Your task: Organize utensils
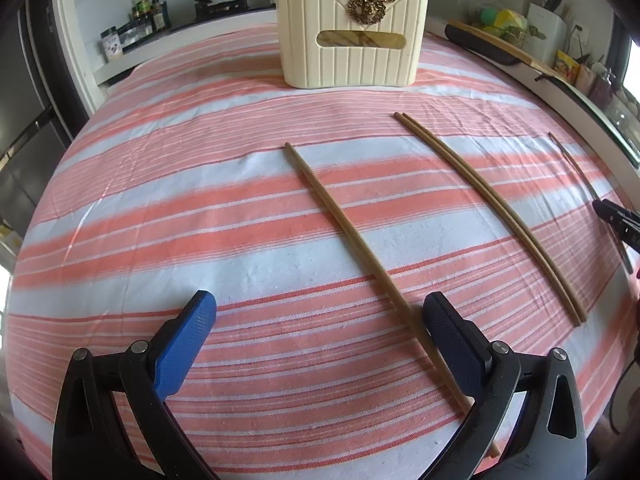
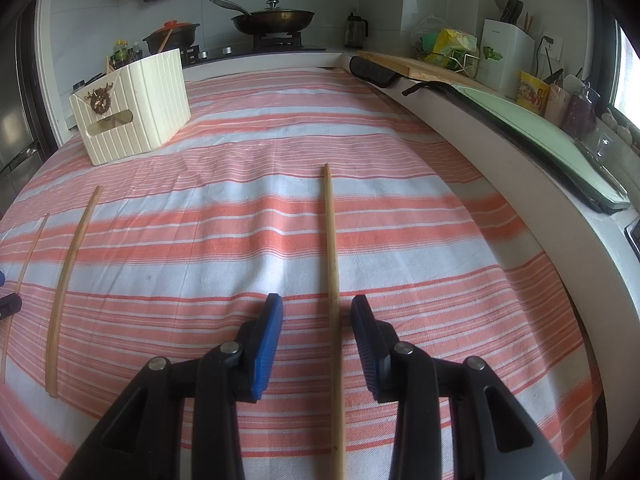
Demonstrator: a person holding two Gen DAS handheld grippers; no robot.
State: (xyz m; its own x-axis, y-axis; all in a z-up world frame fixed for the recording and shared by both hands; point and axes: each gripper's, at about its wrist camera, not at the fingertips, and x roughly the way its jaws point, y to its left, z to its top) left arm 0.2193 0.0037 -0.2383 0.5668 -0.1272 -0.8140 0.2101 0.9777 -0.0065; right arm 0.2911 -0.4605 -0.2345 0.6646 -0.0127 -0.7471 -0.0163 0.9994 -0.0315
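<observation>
A cream ribbed utensil holder (image 1: pixel 352 36) with a gold emblem stands at the far side of the striped cloth; it also shows in the right wrist view (image 2: pixel 132 108). A single wooden chopstick (image 1: pixel 348 232) lies on the cloth, its near end beside the right finger of my open left gripper (image 1: pixel 318 308). A pair of chopsticks (image 1: pixel 488 208) lies to its right and shows in the right wrist view (image 2: pixel 68 276). Another chopstick (image 2: pixel 332 264) lies between the fingers of my open right gripper (image 2: pixel 318 308), which hovers over it. The right gripper's tip (image 1: pixel 616 220) shows at the left view's edge.
The pink and white striped cloth (image 1: pixel 200 200) covers the table. A counter (image 2: pixel 480 128) curves along the right with a cutting board, jars and a knife block. A stove with a pan (image 2: pixel 276 18) and a pot stands behind.
</observation>
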